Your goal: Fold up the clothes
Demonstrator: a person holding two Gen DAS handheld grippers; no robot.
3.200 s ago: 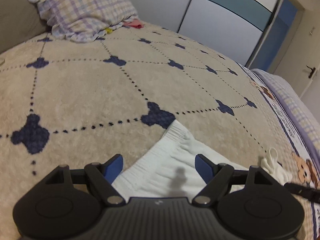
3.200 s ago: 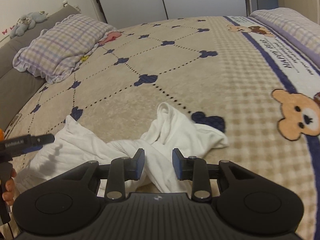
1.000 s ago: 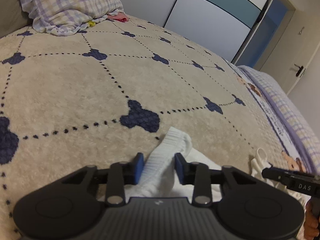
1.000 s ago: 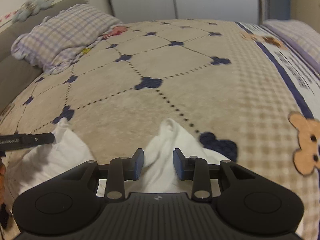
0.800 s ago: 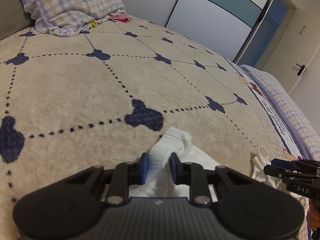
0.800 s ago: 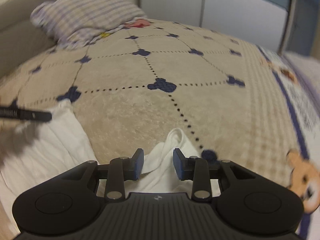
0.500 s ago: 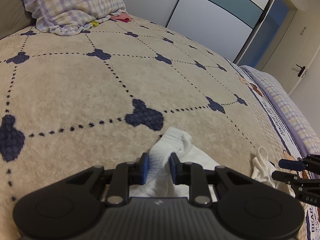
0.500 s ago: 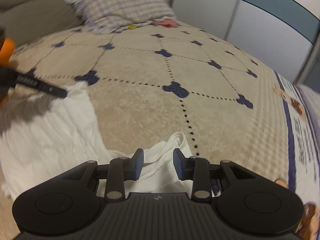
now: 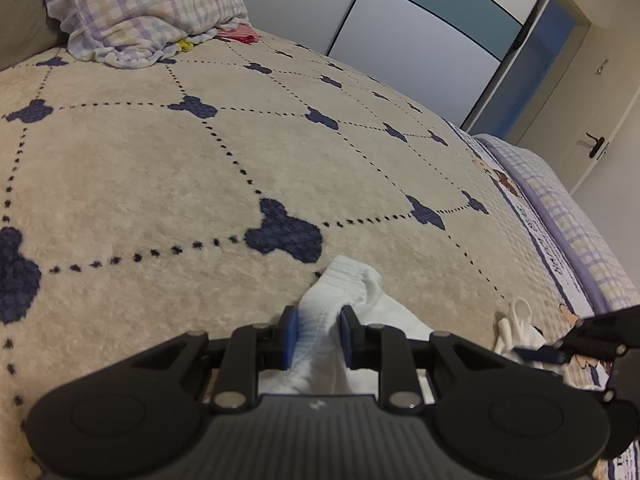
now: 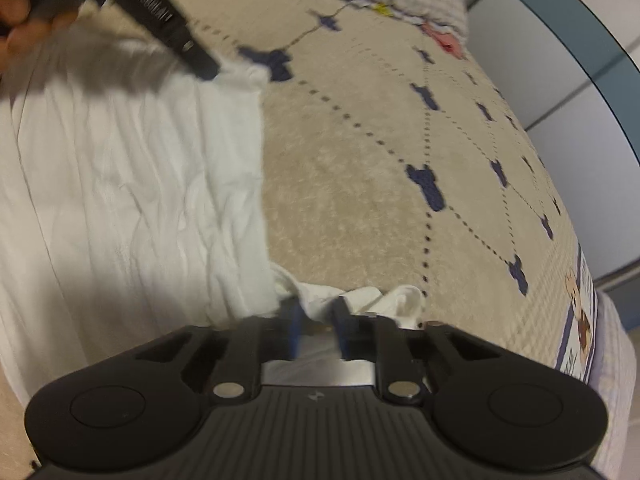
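A white garment point(image 10: 140, 160) lies spread and wrinkled on the beige bedspread point(image 9: 200, 184). In the left wrist view its ribbed edge point(image 9: 344, 280) runs up between the blue pads, and my left gripper point(image 9: 318, 322) is closing and pinches it. The right wrist view is tilted and blurred. There my right gripper point(image 10: 317, 314) is closing on a bunched white corner point(image 10: 400, 300) of the same garment. The left gripper point(image 10: 160, 12), held by a hand point(image 10: 16, 20), shows at the far corner of the cloth. The right gripper point(image 9: 580, 344) appears low right beside a bunched white end point(image 9: 516, 324).
A plaid pillow point(image 9: 136, 8) lies at the head of the bed with small pink and yellow items point(image 9: 236, 36) beside it. Wardrobe doors point(image 9: 400, 32) stand behind. A plaid duvet point(image 9: 580, 232) runs along the right edge, with a door point(image 9: 592, 120) beyond.
The left jaws have narrowed onto the ribbed edge. The right gripper has rolled sharply, shifted sideways and closed on the white corner; the garment now lies stretched flatter between the two grippers.
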